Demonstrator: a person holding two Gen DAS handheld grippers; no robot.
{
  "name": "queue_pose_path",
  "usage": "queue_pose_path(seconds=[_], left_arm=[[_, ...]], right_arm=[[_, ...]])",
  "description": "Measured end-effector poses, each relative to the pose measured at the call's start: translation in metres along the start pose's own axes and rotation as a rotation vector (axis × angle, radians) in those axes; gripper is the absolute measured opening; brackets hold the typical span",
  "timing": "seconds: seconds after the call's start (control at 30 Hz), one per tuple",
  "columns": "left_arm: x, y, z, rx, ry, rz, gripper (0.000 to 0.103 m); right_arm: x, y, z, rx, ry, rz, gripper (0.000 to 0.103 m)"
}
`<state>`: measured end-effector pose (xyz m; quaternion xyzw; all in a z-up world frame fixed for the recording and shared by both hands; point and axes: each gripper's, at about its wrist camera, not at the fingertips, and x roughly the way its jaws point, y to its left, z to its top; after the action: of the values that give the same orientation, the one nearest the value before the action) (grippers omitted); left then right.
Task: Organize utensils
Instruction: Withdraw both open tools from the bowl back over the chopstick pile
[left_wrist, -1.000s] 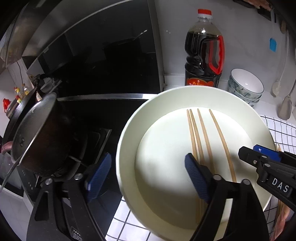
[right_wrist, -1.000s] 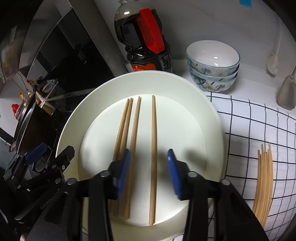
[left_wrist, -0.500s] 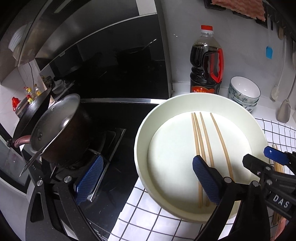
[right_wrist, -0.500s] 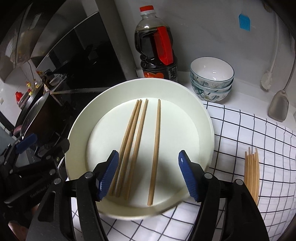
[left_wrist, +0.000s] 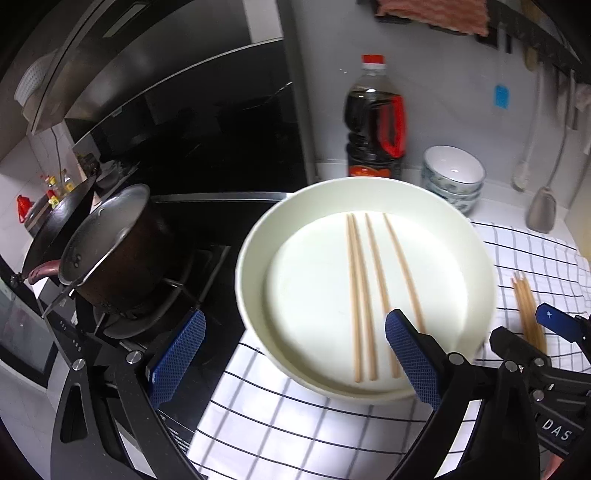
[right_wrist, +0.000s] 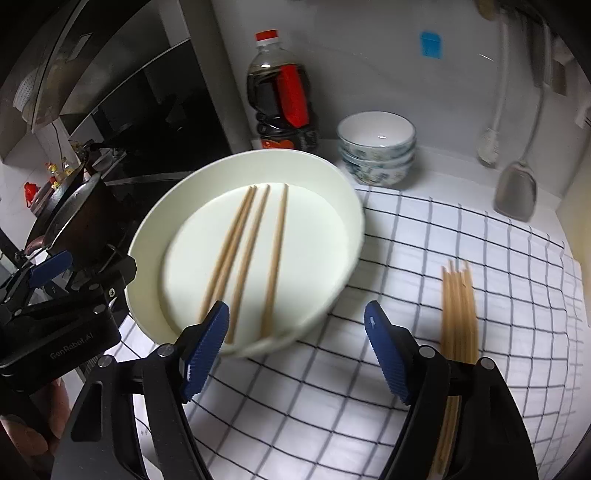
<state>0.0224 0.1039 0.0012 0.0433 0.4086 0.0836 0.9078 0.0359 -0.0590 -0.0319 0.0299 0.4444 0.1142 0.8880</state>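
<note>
A white plate (left_wrist: 249, 266) (right_wrist: 146, 251) sits on a checked cloth with several wooden chopsticks (left_wrist: 369, 280) (right_wrist: 255, 243) lying side by side in it. A second bundle of chopsticks (right_wrist: 458, 306) (left_wrist: 526, 306) lies on the cloth to the plate's right. My left gripper (left_wrist: 293, 321) is wide open, straddling the plate's near left rim without touching it. My right gripper (right_wrist: 295, 310) hovers over the plate's near right edge. Its jaws are opening, and its pads touch nothing.
A dark sauce bottle (left_wrist: 373, 133) and stacked bowls (right_wrist: 376, 147) stand behind the plate against the wall. A pot (left_wrist: 110, 251) sits on the stove at left. A metal spatula (right_wrist: 515, 195) hangs at far right. The checked cloth (right_wrist: 406, 240) covers the counter.
Both grippers have drawn back and up from the plate, so more of the counter shows. The right jaws have spread much wider, and the left a little. The chopsticks stay in the plate.
</note>
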Motion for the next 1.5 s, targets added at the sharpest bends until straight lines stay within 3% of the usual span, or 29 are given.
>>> queue_pose_path(seconds=[0.8, 1.17, 1.5], left_arm=[[-0.017, -0.106, -0.027, 0.121, 0.028, -0.179, 0.097], [-0.016, -0.144, -0.036, 0.169, 0.023, -0.219, 0.097], [-0.008, -0.161, -0.041, 0.179, 0.043, -0.227, 0.097]], right_arm=[[-0.033, -0.109, -0.058, 0.189, 0.002, -0.117, 0.074], [-0.041, -0.152, -0.075, 0.248, -0.026, -0.171, 0.074], [-0.040, -0.164, -0.081, 0.253, -0.031, -0.172, 0.074]])
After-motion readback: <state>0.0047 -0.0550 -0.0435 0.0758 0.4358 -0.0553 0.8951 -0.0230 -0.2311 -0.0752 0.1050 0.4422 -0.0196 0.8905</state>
